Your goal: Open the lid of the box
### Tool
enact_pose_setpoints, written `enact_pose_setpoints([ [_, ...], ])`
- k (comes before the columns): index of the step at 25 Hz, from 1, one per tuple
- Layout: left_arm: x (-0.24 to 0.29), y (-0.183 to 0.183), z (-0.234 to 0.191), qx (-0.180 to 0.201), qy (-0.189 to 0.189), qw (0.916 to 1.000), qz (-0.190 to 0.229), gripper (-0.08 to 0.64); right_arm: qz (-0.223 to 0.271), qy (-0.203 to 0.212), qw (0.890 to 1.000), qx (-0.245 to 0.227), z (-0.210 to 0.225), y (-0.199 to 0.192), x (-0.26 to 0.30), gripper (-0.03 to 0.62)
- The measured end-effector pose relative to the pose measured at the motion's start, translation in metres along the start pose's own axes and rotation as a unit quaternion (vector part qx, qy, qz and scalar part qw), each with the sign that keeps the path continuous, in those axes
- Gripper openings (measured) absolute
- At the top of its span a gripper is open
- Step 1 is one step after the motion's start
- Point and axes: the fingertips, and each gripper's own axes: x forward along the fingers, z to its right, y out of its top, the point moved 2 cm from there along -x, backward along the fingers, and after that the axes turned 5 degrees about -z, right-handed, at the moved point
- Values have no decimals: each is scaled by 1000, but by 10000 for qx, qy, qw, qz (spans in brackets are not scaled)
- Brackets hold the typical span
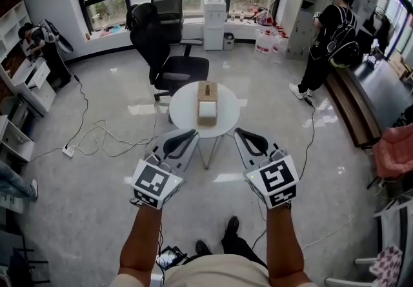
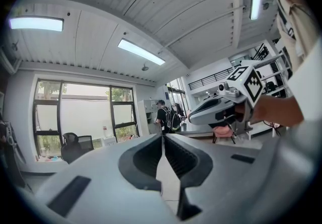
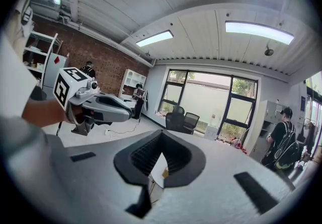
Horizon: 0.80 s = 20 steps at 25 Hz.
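A brown cardboard box (image 1: pixel 207 104) with a white front part stands on a small round white table (image 1: pixel 226 121), straight ahead in the head view. My left gripper (image 1: pixel 188 137) hovers short of the table's near left edge and is shut, with nothing between its jaws. My right gripper (image 1: pixel 241 133) hovers short of the near right edge, also shut and empty. In the left gripper view the jaws (image 2: pixel 163 138) meet, and the right gripper (image 2: pixel 221 108) shows beside them. In the right gripper view the gripper (image 3: pixel 162 136) is shut too, and a pale sliver shows through the gap below.
A black office chair (image 1: pixel 169 53) stands just behind the table. Cables (image 1: pixel 97 137) and a power strip lie on the floor at left. A person with a backpack (image 1: pixel 329 47) stands at right near a long bench (image 1: pixel 355 108). Another person (image 1: pixel 39 40) is by the shelves at left.
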Motion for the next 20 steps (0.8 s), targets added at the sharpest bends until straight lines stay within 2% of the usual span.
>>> enact_pose_setpoints([
  [6, 36, -14, -15, 19, 59, 9999, -96, 23, 19, 115, 9999, 58, 33, -11, 29, -8],
  [20, 134, -20, -53, -153, 468, 9981, -379, 23, 72, 561, 9984, 27, 125, -29, 101, -8],
])
